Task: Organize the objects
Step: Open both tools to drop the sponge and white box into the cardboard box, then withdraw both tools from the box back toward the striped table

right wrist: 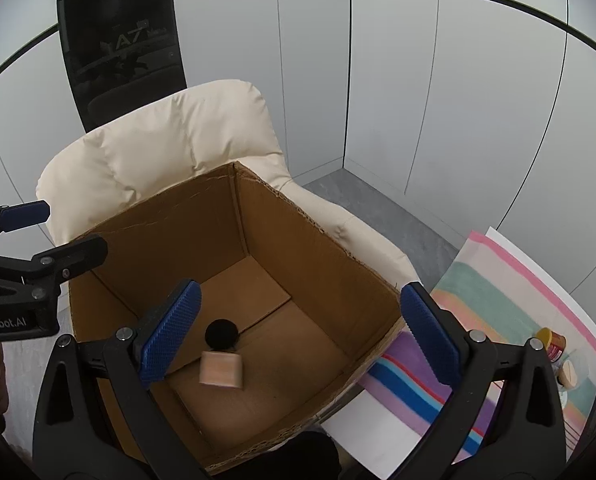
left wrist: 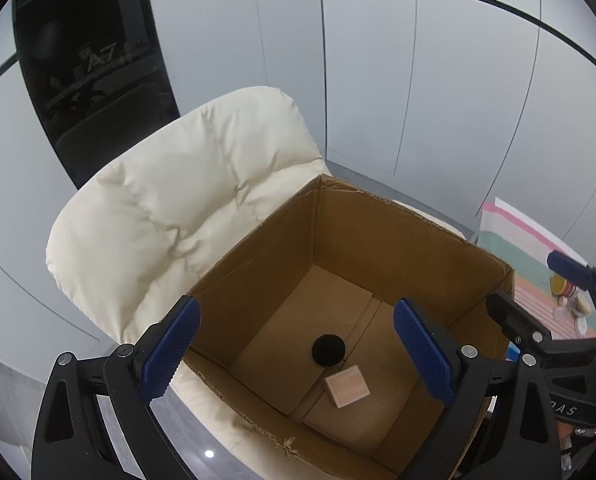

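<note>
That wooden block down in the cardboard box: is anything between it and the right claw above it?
Nothing visible. The right claw hangs open over the open-topped cardboard box; the wooden block lies uncovered on its floor, and the black ball sits behind it, not over it.

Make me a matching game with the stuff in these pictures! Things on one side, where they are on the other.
Things:
1. black ball
2. wooden block
3. cardboard box
4. yellow-lidded jar

Places:
A. on the cream chair
B. on the striped cloth
C. on the box floor, nearer the chair's back
D. on the box floor, nearer the tongs

Pairs: 1-C, 2-D, 3-A, 4-B
</note>
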### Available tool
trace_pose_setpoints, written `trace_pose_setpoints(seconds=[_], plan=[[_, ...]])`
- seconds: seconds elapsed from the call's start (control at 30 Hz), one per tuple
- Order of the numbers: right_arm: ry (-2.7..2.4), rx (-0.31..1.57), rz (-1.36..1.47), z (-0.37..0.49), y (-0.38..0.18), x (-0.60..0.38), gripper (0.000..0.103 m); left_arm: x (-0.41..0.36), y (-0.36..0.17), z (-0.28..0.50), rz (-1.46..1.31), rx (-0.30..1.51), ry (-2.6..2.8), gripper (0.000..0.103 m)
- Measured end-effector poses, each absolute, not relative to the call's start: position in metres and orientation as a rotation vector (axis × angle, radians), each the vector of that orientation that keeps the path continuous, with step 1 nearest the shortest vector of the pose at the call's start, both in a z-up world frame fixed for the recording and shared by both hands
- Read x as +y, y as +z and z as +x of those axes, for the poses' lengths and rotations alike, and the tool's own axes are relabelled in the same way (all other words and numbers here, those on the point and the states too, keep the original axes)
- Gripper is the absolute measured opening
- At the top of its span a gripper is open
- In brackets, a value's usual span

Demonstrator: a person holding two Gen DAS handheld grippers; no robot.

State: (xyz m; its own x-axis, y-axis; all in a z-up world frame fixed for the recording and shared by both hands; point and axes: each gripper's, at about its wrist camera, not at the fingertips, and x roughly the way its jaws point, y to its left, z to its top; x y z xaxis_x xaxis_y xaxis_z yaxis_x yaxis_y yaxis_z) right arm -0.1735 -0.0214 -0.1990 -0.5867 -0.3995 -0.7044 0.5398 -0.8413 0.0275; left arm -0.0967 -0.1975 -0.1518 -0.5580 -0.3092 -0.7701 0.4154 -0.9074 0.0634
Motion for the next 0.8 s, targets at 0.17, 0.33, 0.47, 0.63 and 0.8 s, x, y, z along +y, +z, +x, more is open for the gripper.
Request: trace_pose_setpoints(seconds=[0.17,0.33,0.47,0.63,0.8], plan=[[-2.397,0.253,0.997,-0.17,-0.198,-0.02,0.101,-0.199,-0.15,-0.095,1.168,0.17,-2.451,0.098],[-2.405,0.252,0.998,-0.165,-0.194,-0.017,0.101,-0.197,-0.148,-0.092,1.16,0.165,-2.458,0.098],[-2.42,0.246,0.995,-0.158,-0.186,-0.012,0.101,-0.194,-0.143,-0.084,1.176,0.183,-2.448,0.098],[-2.435,0.221,1.007,-0.14,-0.171,-0.001,0.101,-0.176,-0.132,-0.063,1.191,0.19,-2.451,0.098],[-2.439,0.201,1.032,-0.114,-0.156,0.011,0.101,-0.16,-0.129,-0.02,1.183,0.134,-2.466,0.098]])
